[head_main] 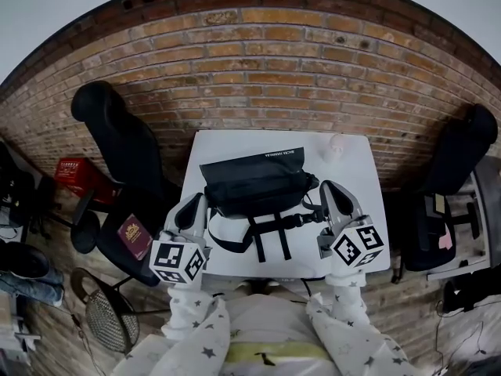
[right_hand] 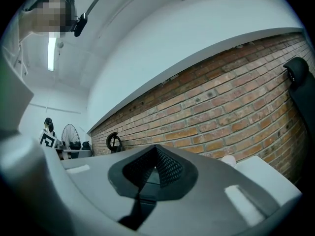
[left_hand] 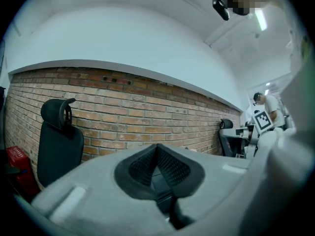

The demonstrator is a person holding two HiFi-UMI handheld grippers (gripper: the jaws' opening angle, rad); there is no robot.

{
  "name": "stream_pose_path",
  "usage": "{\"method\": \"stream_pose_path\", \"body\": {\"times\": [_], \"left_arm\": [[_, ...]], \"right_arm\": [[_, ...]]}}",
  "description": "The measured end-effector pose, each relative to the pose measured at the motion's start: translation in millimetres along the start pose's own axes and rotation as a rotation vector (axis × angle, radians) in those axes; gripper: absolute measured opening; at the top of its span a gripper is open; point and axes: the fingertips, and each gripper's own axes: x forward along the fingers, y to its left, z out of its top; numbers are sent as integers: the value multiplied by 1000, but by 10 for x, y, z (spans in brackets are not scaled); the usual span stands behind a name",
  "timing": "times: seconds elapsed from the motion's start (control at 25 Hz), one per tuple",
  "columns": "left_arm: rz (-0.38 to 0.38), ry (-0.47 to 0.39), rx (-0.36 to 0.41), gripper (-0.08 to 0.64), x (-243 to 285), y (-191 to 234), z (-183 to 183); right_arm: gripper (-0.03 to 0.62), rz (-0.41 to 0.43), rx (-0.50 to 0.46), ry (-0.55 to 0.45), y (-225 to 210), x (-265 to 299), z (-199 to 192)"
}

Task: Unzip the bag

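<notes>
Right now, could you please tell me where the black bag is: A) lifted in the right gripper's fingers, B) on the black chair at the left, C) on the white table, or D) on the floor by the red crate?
C: the black bag lies flat on the white table, around its middle.

Soft, even indoor light. Ceiling tube (right_hand: 51, 53) glaring a bit. White table (head_main: 364, 178) showing bright, shadows faint. Fisheye bending brick wall (head_main: 258, 61) at edges; corners going dark. Close fgd blurring in both gripper views, bkgd sharp.
</notes>
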Motion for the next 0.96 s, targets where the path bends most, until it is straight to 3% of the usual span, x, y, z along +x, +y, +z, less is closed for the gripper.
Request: {"method": "stream_pose_path", "body": {"times": [0.96], "left_arm": [[1, 9, 10, -2, -14, 10, -12]], "right_arm": [[8, -30, -3, -1, -26, -59, -40]]}}
